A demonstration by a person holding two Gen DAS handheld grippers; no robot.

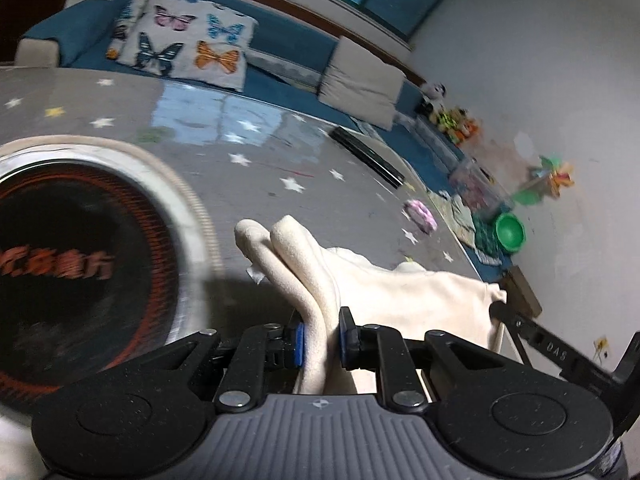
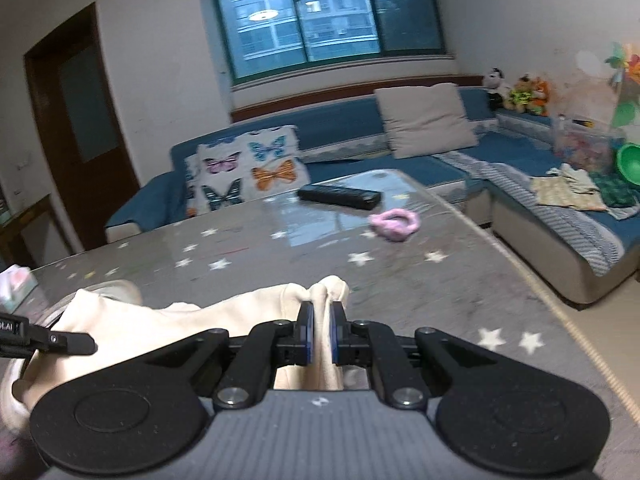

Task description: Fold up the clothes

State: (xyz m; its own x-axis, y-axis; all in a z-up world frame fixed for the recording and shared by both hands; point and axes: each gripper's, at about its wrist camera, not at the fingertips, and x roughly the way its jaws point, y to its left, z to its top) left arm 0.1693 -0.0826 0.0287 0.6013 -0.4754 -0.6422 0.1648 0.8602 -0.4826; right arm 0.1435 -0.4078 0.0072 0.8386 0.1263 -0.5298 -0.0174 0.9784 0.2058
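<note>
A cream fleece garment [image 1: 400, 296] hangs stretched between my two grippers above the grey star-patterned table [image 1: 260, 140]. My left gripper [image 1: 320, 340] is shut on a bunched edge of it, and folds stick up past the pads. My right gripper [image 2: 321, 334] is shut on another bunched edge of the garment [image 2: 168, 320]. The right gripper's finger shows at the right of the left wrist view [image 1: 532, 328], at the cloth's far corner. The left gripper's finger shows at the left of the right wrist view [image 2: 52, 338].
A round black-and-orange induction cooker [image 1: 80, 264] lies on the table at the left. A black remote [image 2: 340, 197] and a pink hair tie [image 2: 394, 222] lie farther out. A blue sofa [image 2: 360, 128] with cushions, clothes and a green bowl [image 2: 630, 162] stands behind the table.
</note>
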